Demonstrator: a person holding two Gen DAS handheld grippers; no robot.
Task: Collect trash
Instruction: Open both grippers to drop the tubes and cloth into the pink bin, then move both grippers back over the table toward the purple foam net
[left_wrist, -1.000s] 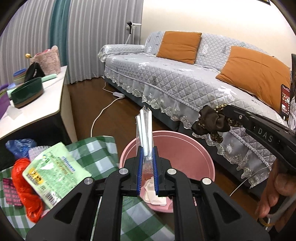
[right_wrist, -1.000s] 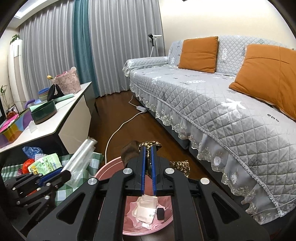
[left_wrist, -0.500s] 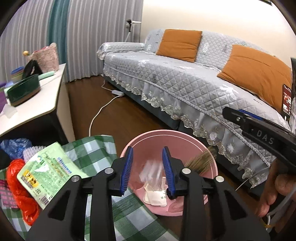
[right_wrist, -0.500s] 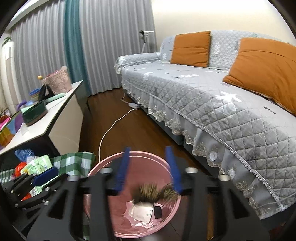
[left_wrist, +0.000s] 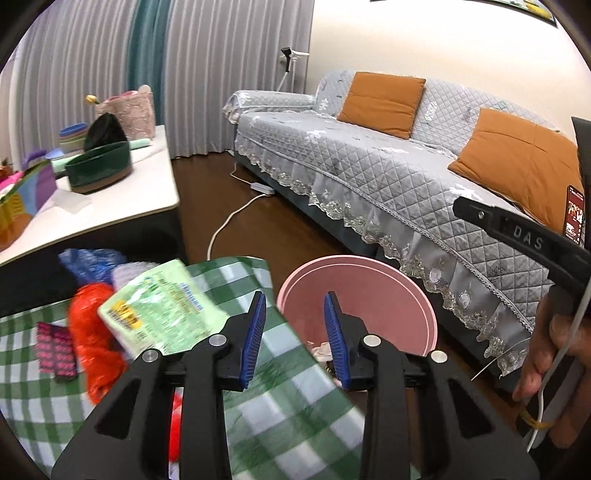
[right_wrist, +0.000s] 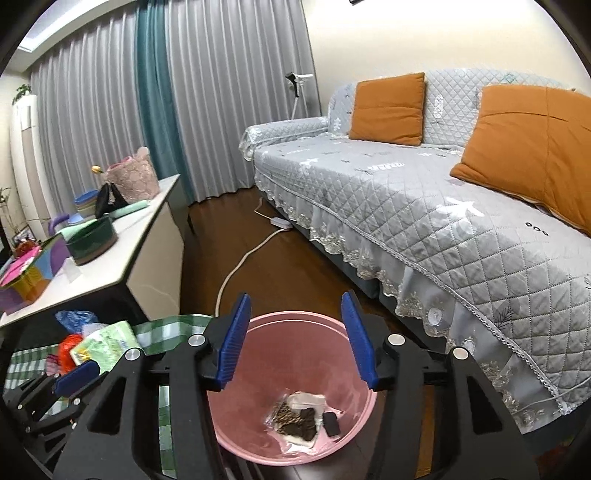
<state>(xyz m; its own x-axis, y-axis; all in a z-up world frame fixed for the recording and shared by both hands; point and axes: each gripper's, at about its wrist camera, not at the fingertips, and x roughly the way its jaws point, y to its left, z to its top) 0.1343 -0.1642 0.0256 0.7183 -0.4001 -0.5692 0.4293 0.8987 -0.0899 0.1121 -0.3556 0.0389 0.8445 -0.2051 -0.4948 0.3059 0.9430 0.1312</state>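
The pink bin (right_wrist: 295, 387) stands on the dark wood floor (right_wrist: 280, 266), just beside the grey quilted sofa (right_wrist: 424, 206) and next to the green checked cloth (left_wrist: 280, 398). The right claw (right_wrist: 293, 339) hangs directly above the bin with its blue pads spread apart and nothing between them. In the bottom of the bin lie a brown patterned scrap (right_wrist: 295, 421), a clear wrapper (right_wrist: 310, 400) and a small black piece (right_wrist: 331, 422), all touching or overlapping. The left claw (left_wrist: 293, 339) sits at the bin's near edge, over the cloth, jaws parted and empty. Away from the bin, on the cloth, rest a green printed packet (left_wrist: 162, 314), a red mesh bag (left_wrist: 88, 339) and a dark pink packet (left_wrist: 55, 350). Beyond these stands the white bench (left_wrist: 110, 206), well apart from the bin, carrying a dark green bowl (left_wrist: 99, 170)
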